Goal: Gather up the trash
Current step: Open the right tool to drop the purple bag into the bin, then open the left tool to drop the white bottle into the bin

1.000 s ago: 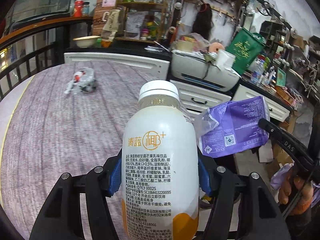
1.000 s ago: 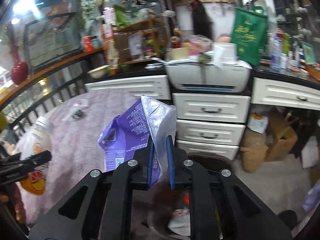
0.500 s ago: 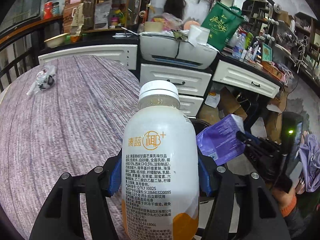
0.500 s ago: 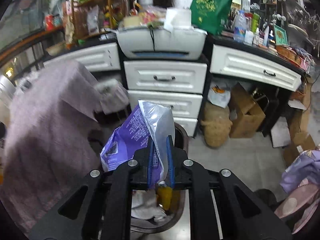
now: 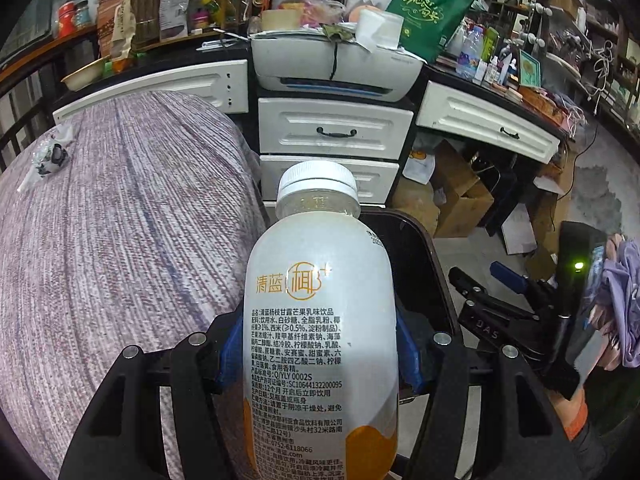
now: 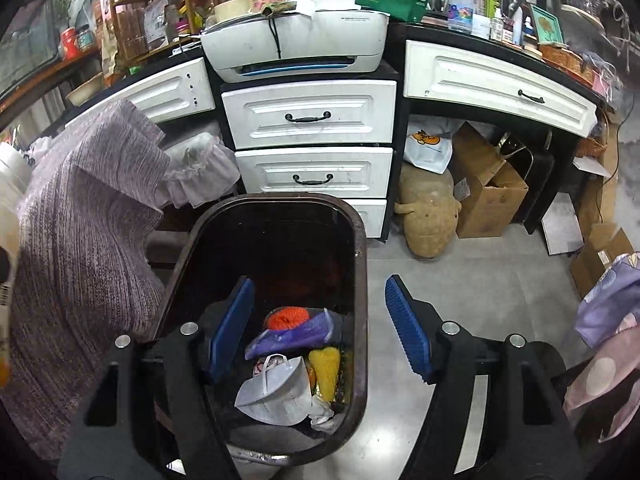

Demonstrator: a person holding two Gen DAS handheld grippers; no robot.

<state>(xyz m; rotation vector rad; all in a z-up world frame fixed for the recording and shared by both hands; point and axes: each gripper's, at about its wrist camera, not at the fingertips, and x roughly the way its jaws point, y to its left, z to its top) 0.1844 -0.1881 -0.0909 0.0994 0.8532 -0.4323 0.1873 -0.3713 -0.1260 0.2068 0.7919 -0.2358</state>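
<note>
My left tongs [image 5: 320, 360] pinch bottle [image 5: 320, 320] | my right tongs [image 6: 320, 328] opening, empty | purple wrapper [image 6: 296, 334] below them in bin [image 6: 362, 280]

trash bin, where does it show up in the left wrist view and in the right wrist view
Left wrist view: the trash bin sits just right of centre, mostly hidden behind the bottle; only its dark rim and right wall show.
Right wrist view: the trash bin fills the lower centre, open top in full sight, with the purple packet inside.
Shared landmark: the white printer on the drawers behind the bin.
</note>
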